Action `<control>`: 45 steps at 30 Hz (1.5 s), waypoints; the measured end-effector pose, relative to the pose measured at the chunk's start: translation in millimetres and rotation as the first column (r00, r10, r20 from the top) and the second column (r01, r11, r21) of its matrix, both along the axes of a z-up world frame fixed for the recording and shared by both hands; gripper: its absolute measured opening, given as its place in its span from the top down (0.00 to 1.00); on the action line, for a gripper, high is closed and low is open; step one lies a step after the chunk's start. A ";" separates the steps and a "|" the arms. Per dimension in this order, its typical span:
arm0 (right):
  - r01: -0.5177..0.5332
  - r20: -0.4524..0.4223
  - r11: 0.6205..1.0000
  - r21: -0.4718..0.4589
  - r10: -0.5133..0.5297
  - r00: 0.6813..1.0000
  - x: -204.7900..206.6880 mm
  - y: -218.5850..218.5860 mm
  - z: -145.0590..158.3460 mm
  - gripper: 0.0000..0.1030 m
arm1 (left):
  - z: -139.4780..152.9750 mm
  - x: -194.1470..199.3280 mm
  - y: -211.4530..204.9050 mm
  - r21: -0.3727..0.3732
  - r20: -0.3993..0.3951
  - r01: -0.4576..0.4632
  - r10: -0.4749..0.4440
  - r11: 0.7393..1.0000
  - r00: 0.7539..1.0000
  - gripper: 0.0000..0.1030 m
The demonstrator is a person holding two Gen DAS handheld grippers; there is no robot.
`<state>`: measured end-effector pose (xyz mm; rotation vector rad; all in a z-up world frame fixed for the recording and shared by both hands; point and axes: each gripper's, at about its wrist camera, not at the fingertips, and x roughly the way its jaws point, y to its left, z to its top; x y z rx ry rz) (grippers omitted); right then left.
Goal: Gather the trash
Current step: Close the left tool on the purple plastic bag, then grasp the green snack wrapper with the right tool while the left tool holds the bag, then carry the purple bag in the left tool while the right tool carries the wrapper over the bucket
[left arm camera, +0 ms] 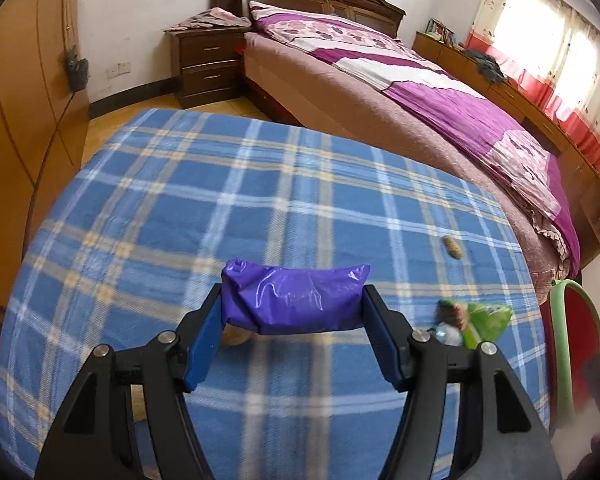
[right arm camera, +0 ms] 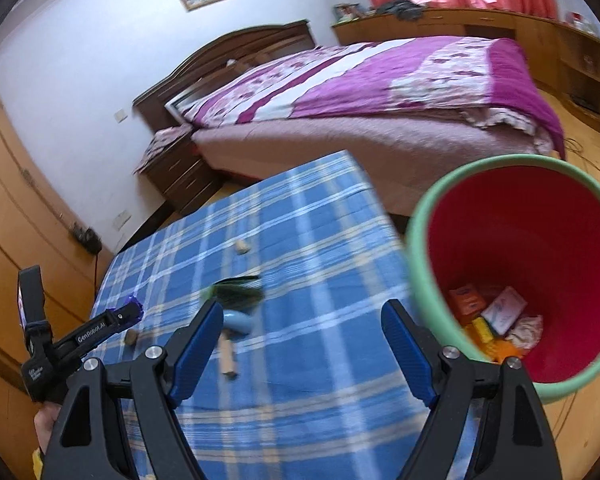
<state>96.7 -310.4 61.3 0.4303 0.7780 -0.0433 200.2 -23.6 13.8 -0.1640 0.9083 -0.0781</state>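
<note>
One purple bag (left arm camera: 296, 300), apparently crosswise.

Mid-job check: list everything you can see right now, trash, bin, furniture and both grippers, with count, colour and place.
purple bag: one, rolled, between the left gripper's pads
green wrapper: one, on the cloth, right of the bag
corks: at least three, tan, scattered on the cloth
bin: one, green rim, red inside, right of the table, trash inside
plaid cloth: one, blue, covers the table
bed: one, purple quilt, behind
left gripper: shut on the bag
right gripper: open, empty
</note>
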 end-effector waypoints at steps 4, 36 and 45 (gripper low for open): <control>-0.062 -0.018 0.998 -0.016 0.061 0.998 23.9 28.7 -5.9 0.19 | -1.3 -9.1 12.9 -0.006 0.008 -0.012 0.012 1.000 1.000 0.35; -0.173 -0.177 0.974 -0.146 0.146 0.973 110.6 85.1 -57.8 0.30 | -9.4 -13.9 31.7 -0.069 -0.008 -0.017 0.016 0.997 1.000 0.35; -0.138 -0.082 0.986 -0.096 0.130 0.988 78.7 69.6 -27.3 0.30 | 1.2 -23.4 26.9 -0.072 0.012 -0.007 0.008 0.997 1.000 0.35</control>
